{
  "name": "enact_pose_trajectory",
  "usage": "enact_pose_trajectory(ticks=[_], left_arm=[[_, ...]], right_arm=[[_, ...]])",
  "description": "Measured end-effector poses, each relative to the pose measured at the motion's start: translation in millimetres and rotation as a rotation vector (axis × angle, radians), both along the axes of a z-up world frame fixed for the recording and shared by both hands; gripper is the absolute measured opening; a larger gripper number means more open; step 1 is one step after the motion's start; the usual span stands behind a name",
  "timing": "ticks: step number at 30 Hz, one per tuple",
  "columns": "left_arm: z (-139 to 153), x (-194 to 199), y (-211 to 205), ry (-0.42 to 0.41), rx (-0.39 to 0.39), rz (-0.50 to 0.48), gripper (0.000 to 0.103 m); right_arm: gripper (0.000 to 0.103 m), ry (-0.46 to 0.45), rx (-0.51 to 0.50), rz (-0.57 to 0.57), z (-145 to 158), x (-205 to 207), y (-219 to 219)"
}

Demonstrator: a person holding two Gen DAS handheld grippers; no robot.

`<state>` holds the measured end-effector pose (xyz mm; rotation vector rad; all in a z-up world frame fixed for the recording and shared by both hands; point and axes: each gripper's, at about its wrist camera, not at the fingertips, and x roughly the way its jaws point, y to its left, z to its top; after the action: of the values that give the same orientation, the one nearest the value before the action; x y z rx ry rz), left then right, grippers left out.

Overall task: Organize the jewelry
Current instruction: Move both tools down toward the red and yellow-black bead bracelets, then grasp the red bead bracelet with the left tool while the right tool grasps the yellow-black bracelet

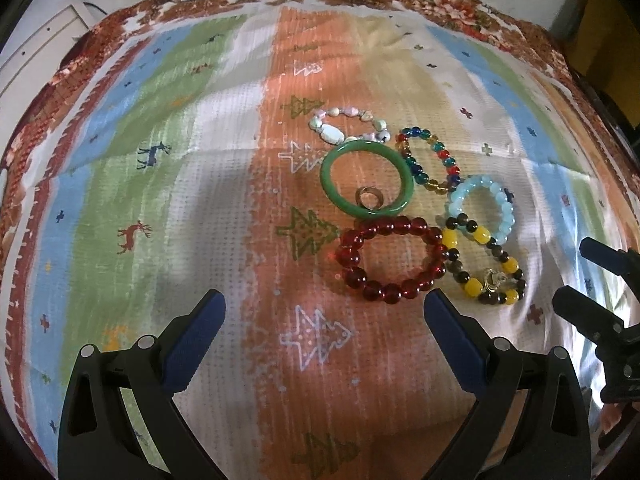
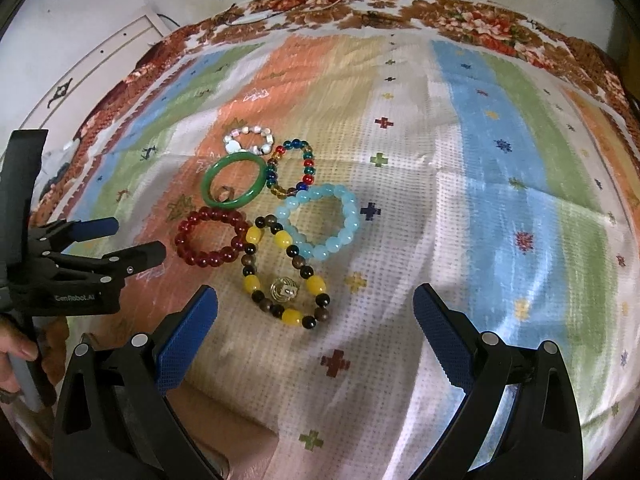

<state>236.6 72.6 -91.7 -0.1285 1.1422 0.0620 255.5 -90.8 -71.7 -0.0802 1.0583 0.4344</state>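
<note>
The left gripper (image 1: 324, 312) stands wide open and holds nothing; the right gripper (image 2: 316, 304) is also spread wide and empty; both hang above the striped cloth (image 1: 200, 200), near its front part.

The jewelry lies in one tight cluster on the orange and cream stripes: a green bangle (image 1: 366, 178) with a small ring (image 1: 369, 199) resting at its inner front edge; a pale shell bracelet (image 1: 350, 126) touching it behind; a multicolour glass bracelet (image 1: 430, 160) just beside on the right; a light blue bracelet (image 2: 320, 220); a dark red bracelet (image 1: 390, 264) nearest the left gripper; a yellow and brown bracelet (image 2: 286, 276) with a metal charm (image 2: 283, 289), overlapping the blue one.

Left of the cluster the cloth is bare up to its brown flowered border (image 2: 460, 20); right of it also, a wide open stretch; a white cabinet (image 2: 80, 80) stands past the left edge.
</note>
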Motion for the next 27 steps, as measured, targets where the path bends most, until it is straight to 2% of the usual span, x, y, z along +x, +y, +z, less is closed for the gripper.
enact_pose_trajectory(ticks=[17,21,27], left_arm=[[-22.2,19.0,3.0,0.053,0.001,-0.014,0.094],[-25.6,24.1,5.2,0.061,-0.002,-0.007,0.094],[-28.8,28.5,5.5,0.060,0.013,-0.002,0.092]], right_arm=[[0.099,0.077,-0.054,-0.016,-30.7,29.7,13.2],[0.099,0.106,-0.034,-0.028,-38.1,36.1,11.8],[0.099,0.109,-0.064,-0.032,-44.5,37.7,12.8]])
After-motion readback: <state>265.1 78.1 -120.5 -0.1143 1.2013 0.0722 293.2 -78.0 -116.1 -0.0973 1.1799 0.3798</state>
